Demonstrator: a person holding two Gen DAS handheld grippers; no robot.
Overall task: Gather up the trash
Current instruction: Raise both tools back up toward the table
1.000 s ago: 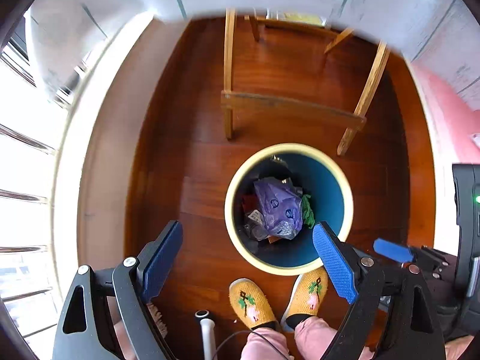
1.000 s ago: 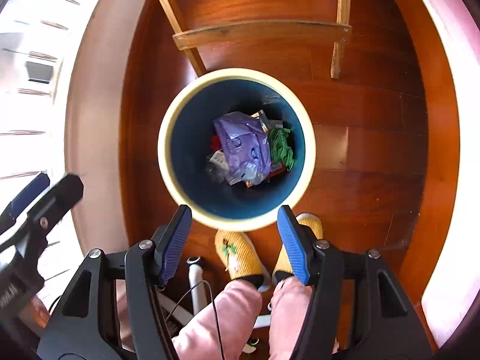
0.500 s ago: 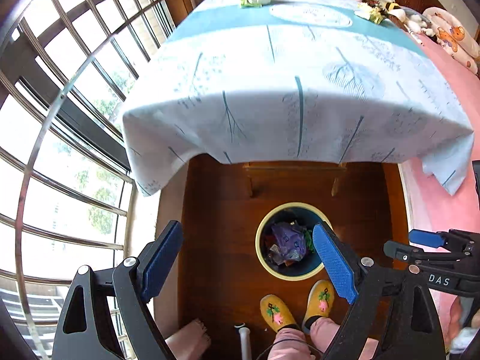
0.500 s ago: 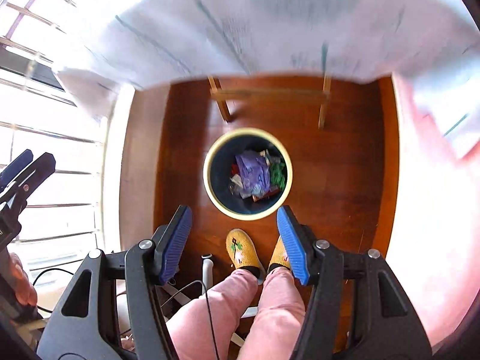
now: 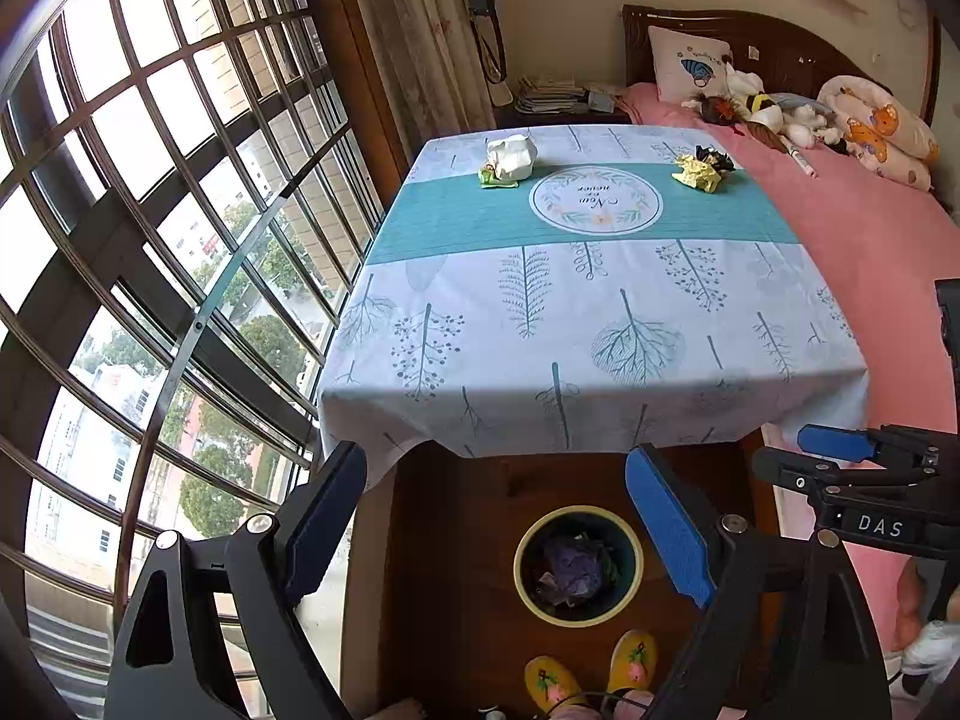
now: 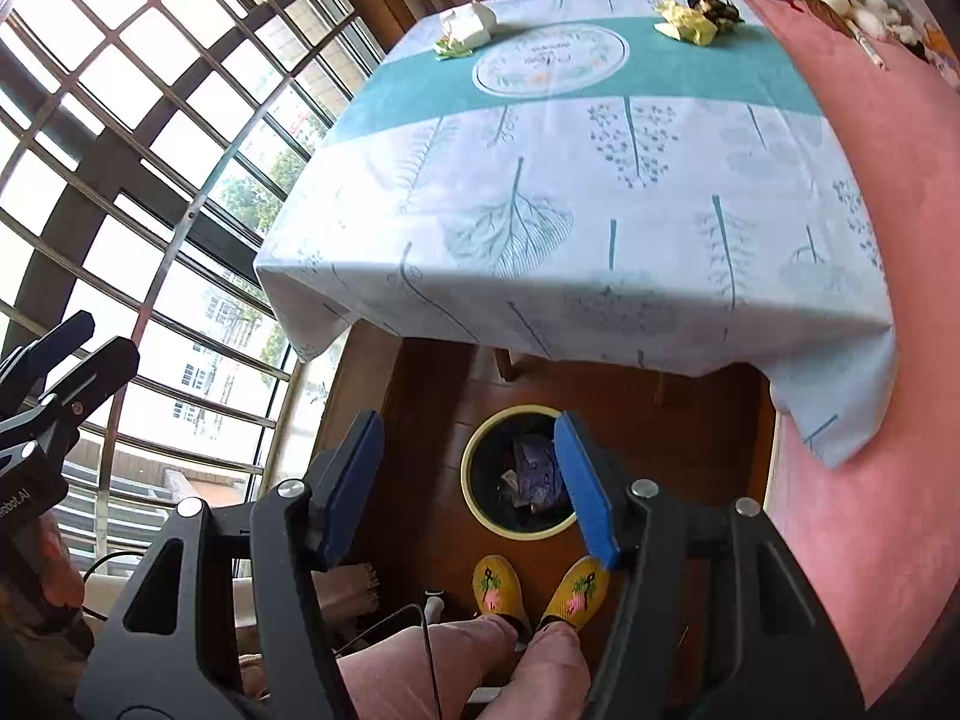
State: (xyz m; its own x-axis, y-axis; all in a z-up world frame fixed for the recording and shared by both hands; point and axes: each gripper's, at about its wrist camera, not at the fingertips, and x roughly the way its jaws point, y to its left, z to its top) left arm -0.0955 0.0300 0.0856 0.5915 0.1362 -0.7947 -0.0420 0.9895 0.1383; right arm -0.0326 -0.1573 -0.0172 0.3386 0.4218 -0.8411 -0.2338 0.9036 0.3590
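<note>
Between the blue pads of the left gripper [image 5: 498, 516] lies only air; its two fingers are spread wide and carry nothing. The right gripper [image 6: 474, 486] is parted the same way, empty, its pads framing the floor below. Each tool shows at the edge of the other's view, and they are held side by side above the near edge of the table.

Straight down past the fingertips stands the round bin [image 5: 579, 564], dark blue inside with a pale yellow rim, on the dark wooden floor just in front of the table. It already holds trash, among it a crumpled purple wrapper [image 5: 570, 570]. Just beside the bin are the person's yellow slippers [image 6: 540, 591] and pink trouser legs [image 6: 456, 666].

Further out, the table wears a light cloth printed with trees [image 5: 600, 324] and a teal band across it. Two lots of rubbish still sit at the far end, well apart: a crumpled white paper wad [image 5: 512, 157] touching a small green scrap on the left, and a yellow crumpled piece [image 5: 699, 173] touching a dark scrap on the right. A pink bed [image 5: 870, 252] with soft toys runs along the table's right side, and a large barred window [image 5: 150, 240] fills the left.
</note>
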